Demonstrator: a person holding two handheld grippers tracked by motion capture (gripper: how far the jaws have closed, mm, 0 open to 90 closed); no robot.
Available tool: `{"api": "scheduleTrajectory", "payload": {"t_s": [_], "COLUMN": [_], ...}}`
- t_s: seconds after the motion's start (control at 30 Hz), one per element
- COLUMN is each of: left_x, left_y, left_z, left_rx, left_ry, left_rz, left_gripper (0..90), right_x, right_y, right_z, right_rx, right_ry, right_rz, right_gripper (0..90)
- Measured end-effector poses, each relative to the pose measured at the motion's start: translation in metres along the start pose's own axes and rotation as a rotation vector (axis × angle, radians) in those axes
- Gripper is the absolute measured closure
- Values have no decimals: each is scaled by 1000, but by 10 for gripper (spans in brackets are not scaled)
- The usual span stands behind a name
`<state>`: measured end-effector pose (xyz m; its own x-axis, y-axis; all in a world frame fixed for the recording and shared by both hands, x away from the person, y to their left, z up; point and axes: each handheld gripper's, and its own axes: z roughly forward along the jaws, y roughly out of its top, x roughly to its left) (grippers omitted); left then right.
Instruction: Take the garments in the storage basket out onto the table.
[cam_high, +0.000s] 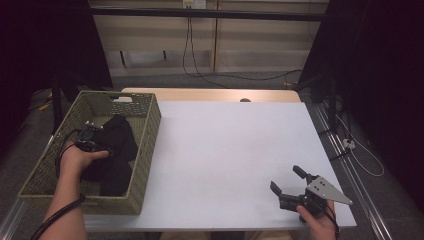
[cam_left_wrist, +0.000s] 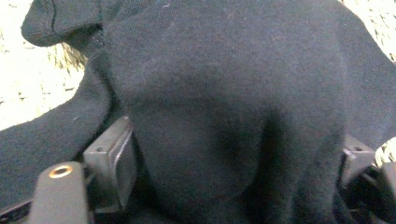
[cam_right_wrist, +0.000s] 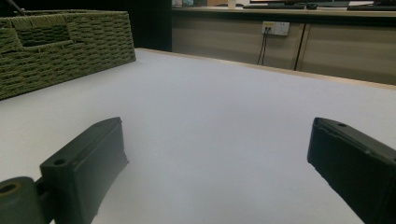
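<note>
Black knitted cloth (cam_left_wrist: 224, 107), apparently a garment, lies heaped in the woven basket (cam_high: 145, 145) that stands at the left edge of the white tabletop (cam_high: 230, 150). In the high view the cloth (cam_high: 115, 145) covers most of the basket floor, bunched in loose folds with one part rising toward the far end.

Left tool (cam_high: 90, 140): inside the basket, pushed into the heap. The left gripper view shows a thick fold of the cloth bulging up between the two jaws, which stand either side of it, fairly wide apart. The pads appear to bear on the bundle, though the right one is largely covered by fabric. Judgement: a grip is being taken but is not certainly firm.

Right tool (cam_high: 292, 187): held low over the near right part of the tabletop, well apart from the basket. Its jaws are spread wide with nothing between them; bare white surface shows in the gap.

Handling assessment: the cloth looks soft, light and limp. It will sag and trail from any single hold, and loose ends may catch on the basket rim. It is not fragile or slippery. A hold on a thick gathered fold near the middle of the heap seems sounder than one on a thin edge.
</note>
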<state>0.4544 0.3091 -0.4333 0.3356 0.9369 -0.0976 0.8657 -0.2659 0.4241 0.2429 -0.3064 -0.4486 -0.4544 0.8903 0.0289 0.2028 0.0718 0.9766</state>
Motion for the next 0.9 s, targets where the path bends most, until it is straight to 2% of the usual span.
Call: {"api": "scheduleTrajectory", "payload": {"t_s": [0.03,0.1,0.17,0.23,0.3,0.33,0.37,0.53,0.7,0.8,0.87,0.9], "left_x": [-2,-5,-9,-12,-15,-15,-17,-20,-19,-21,-22,-23], "left_y": [1,4,8,10,12,12,13,16,18,20,23,28], "left_z": [0,-3,-5,-5,-5,-5,-5,-6,-9,-12,-18,-27], "left_rx": [-4,12,30,44,54,54,58,72,78,81,84,77], "left_ry": [7,32,21,34,33,33,48,65,49,47,40,27], "left_rz": [-15,-14,-11,-2,-7,-7,-29,-35,-59,-56,-55,-70], "left_gripper": [231,287,465,481,556,566,574,618,656,668,671,672], "right_x": [0,1,0,0,0,0,1,1,0,0,0,0], "right_y": [0,0,0,0,0,0,0,1,1,1,1,1], "right_z": [0,0,0,0,0,0,0,1,1,1,1,0], "right_rx": [-1,0,3,1,2,2,3,1,1,1,-1,-3], "right_ry": [0,0,1,2,1,3,2,7,3,2,3,4], "right_rz": [1,-2,-9,-10,-11,-11,-11,-15,-12,-12,-14,-12], "right_gripper": [33,33,33,33,33,33,33,33,33,33,33,33]}}
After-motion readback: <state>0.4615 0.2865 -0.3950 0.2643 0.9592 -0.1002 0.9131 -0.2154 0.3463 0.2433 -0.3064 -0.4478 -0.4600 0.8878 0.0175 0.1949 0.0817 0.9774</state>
